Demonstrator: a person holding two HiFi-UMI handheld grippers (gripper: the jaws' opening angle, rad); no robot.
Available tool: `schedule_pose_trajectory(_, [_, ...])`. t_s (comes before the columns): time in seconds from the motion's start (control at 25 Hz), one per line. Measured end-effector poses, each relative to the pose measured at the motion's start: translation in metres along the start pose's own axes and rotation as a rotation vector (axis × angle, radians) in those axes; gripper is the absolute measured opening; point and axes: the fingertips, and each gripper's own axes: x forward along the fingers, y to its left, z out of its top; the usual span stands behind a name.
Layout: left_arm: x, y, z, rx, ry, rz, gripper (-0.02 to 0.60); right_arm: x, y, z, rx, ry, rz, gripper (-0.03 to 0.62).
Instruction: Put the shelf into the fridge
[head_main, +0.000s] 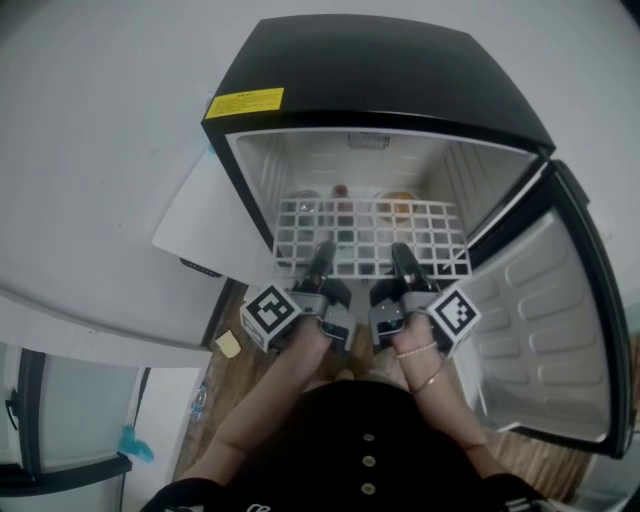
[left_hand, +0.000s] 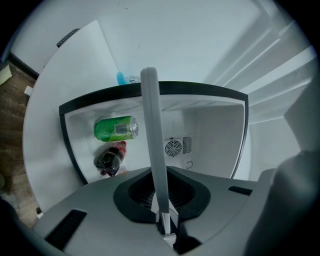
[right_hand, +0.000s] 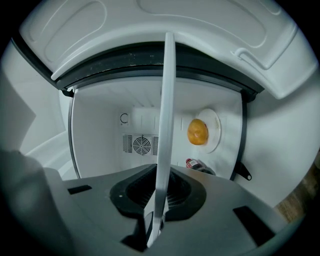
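A white wire-grid shelf (head_main: 370, 235) is held level at the mouth of the open black fridge (head_main: 390, 70), its far part inside the cavity. My left gripper (head_main: 322, 258) is shut on the shelf's near edge left of centre. Right of centre, my right gripper (head_main: 402, 260) is shut on that same edge. In the left gripper view the shelf (left_hand: 152, 145) shows edge-on as a pale bar between the jaws. The right gripper view likewise has the shelf (right_hand: 164, 135) edge-on, running into the fridge.
The fridge door (head_main: 555, 320) stands open at the right. Inside lie a green can (left_hand: 116, 128), a dark cola bottle (left_hand: 109, 159) and an orange on a white plate (right_hand: 198, 131). A white panel (head_main: 205, 215) leans at the fridge's left. The floor is wooden.
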Motion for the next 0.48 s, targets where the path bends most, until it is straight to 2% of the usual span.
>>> schedule_pose_trajectory(0.2, [0.005, -0.001, 0.003, 0.007, 0.012, 0.008, 0.034, 0.005, 0.001, 0.002, -0.009, 0.01, -0.031, 0.034])
schedule_pose_trajectory(0.48, [0.012, -0.001, 0.008, 0.032, 0.01, 0.011, 0.034, 0.013, 0.003, 0.004, 0.0, 0.016, -0.032, 0.034])
